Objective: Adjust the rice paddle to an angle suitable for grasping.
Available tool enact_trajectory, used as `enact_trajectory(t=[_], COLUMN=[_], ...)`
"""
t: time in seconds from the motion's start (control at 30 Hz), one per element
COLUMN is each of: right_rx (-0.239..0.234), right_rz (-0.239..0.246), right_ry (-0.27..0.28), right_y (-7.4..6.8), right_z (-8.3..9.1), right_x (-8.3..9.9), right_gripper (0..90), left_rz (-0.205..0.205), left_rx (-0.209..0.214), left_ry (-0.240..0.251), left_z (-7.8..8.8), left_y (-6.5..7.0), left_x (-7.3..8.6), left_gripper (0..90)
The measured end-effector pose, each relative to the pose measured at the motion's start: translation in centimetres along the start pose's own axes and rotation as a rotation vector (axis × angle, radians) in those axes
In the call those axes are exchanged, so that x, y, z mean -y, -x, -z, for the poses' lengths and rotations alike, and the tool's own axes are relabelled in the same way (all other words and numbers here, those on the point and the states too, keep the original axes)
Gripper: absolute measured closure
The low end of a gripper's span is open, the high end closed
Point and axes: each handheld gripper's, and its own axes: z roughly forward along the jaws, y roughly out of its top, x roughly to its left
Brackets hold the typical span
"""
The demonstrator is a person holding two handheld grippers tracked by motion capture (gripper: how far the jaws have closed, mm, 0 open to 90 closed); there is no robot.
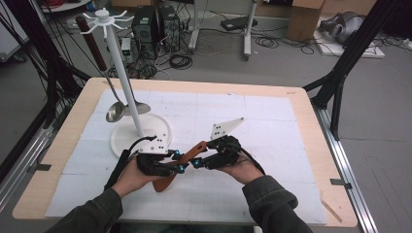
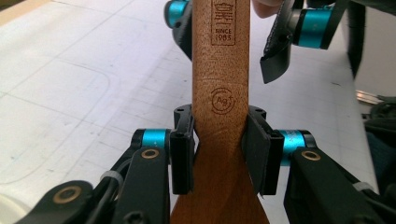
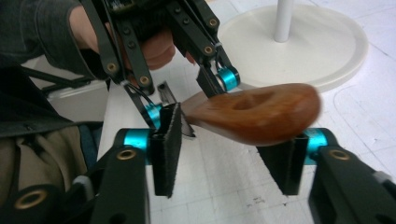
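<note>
— Looking from above, could you make out the wooden spatula point(image 1: 180, 162)?

— Barely; hands hid its blade over the bench point(image 1: 301, 145). Left gripper point(image 2: 219, 154) fingers point(image 2: 182, 156) clamped its neck, showing brown grain and a stamped mark.

— And the right gripper point(image 3: 229, 161)?

— Its fingers point(image 3: 166, 149) flanked the blurred handle end, apparently not yet pressing.

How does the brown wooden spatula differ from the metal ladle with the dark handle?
The brown wooden spatula is all wood; the metal ladle with the dark handle has a shiny steel bowl. The spatula is clamped in the left tongs; the ladle hangs from the white rack. Both are long-handled kitchen tools.
</note>
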Motion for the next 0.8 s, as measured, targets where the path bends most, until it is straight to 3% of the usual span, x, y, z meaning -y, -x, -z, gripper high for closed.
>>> enact_trajectory(t=[0.3, 0.47, 0.8], right_rx=[-0.010, -0.014, -0.045], right_rz=[-0.021, -0.017, -0.019], right_ry=[0.019, 0.019, 0.052], right_y=[0.3, 0.3, 0.3], right_z=[0.2, 0.3, 0.5], right_x=[-0.1, -0.1, -0.4], right_gripper=[64.1, 68.0, 72.7], left_rz=[0.000, 0.014, 0.027], left_rx=[-0.001, 0.035, 0.048], left_ry=[0.001, 0.005, 0.039], left_z=[0.2, 0.5, 1.1], left_y=[0.0, -0.1, -0.1], left_x=[-0.1, -0.1, -0.2], left_gripper=[64.9, 62.6, 69.7])
